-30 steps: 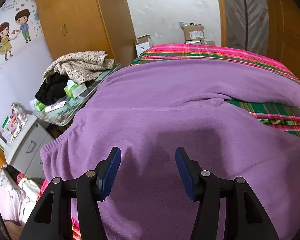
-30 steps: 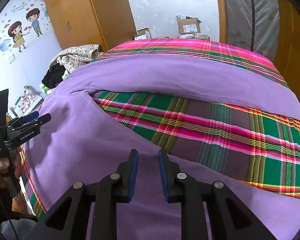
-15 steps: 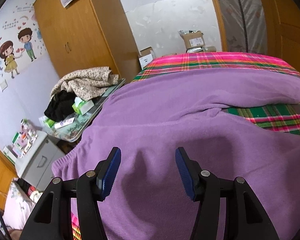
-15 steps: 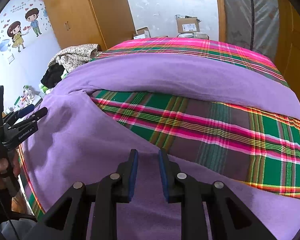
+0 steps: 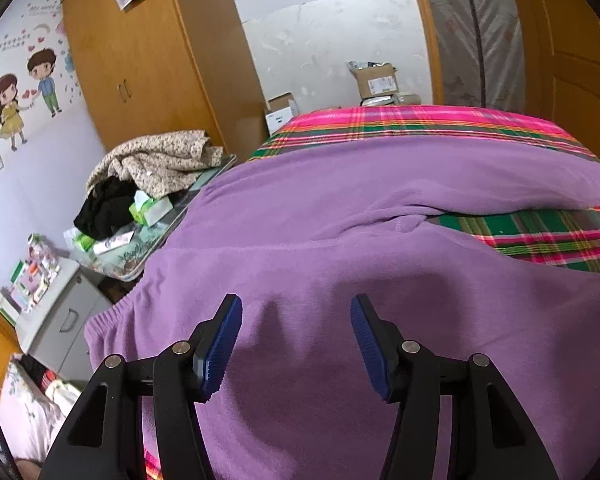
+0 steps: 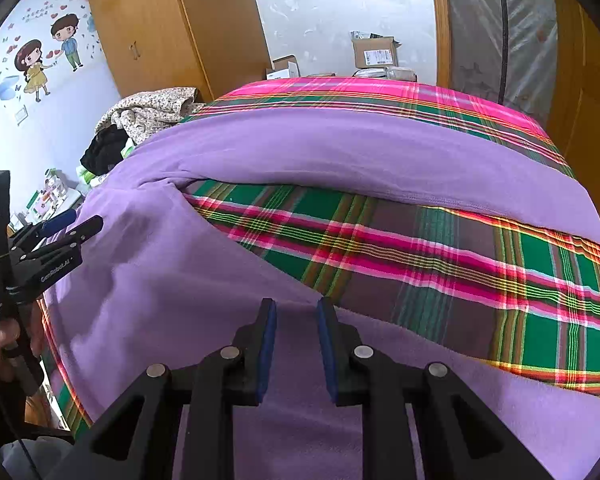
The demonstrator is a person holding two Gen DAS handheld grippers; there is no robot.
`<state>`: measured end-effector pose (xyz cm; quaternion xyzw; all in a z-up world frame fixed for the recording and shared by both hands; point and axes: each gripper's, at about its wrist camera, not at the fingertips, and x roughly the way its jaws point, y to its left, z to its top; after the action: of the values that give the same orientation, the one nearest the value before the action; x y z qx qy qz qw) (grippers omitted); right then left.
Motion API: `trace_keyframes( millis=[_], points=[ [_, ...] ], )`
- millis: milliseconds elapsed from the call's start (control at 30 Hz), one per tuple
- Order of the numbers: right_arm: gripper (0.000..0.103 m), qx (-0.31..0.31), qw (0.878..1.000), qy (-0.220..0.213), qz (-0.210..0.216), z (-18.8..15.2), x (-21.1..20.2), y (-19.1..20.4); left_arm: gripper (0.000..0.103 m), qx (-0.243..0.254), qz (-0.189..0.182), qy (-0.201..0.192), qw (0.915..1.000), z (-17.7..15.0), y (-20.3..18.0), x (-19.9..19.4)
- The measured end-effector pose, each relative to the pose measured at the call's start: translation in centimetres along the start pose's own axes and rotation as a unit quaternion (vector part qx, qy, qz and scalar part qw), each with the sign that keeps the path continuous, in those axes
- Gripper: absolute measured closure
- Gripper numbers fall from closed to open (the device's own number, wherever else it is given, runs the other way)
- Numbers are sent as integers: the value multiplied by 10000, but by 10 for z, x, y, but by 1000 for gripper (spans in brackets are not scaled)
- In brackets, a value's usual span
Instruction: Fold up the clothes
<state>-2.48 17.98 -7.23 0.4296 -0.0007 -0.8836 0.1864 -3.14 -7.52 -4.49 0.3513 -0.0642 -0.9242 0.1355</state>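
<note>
A pair of purple fleece trousers (image 5: 340,208) lies spread on a bed with a pink and green plaid cover (image 5: 420,120). The elastic waistband (image 5: 112,316) hangs at the bed's left edge. My left gripper (image 5: 296,304) hovers open over the waist part, nothing between its blue pads. In the right wrist view the trousers (image 6: 340,148) fork into two legs with plaid cover (image 6: 420,240) between them. My right gripper (image 6: 296,304) stands over the near leg's inner edge, pads a narrow gap apart with no cloth pinched. A hand holds the left gripper (image 6: 84,220) at the far left.
Left of the bed a low table carries a heap of clothes (image 5: 160,160) and tissue packs. A grey cabinet (image 5: 64,312) stands beside it, a wooden wardrobe (image 5: 140,60) behind. Cardboard boxes (image 5: 374,80) sit beyond the bed's far end; a wooden door (image 5: 580,80) is at right.
The left wrist view has shifted a little, showing more of the wardrobe and wall and the waistband nearer the fingers. The right gripper has stayed put. Both jaws kept their width.
</note>
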Motion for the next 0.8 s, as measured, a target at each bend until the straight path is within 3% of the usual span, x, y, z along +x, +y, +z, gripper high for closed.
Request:
trace_keyframes(
  millis=[300,433,567,800],
  points=[
    [82,20,10000,29,18,-1,2,0,44,-4,-268,509,9983,-6,-3,20],
    [82,26,10000,56,28,-1,3,1,44,27,-243,506,9984,-9,-5,20],
    [82,41,10000,77,32,-2,5,1,31,173,-61,436,9989,-12,-7,18],
    [81,80,9999,143,50,-3,11,0,31,426,175,346,9983,-12,-13,16]
  ],
)
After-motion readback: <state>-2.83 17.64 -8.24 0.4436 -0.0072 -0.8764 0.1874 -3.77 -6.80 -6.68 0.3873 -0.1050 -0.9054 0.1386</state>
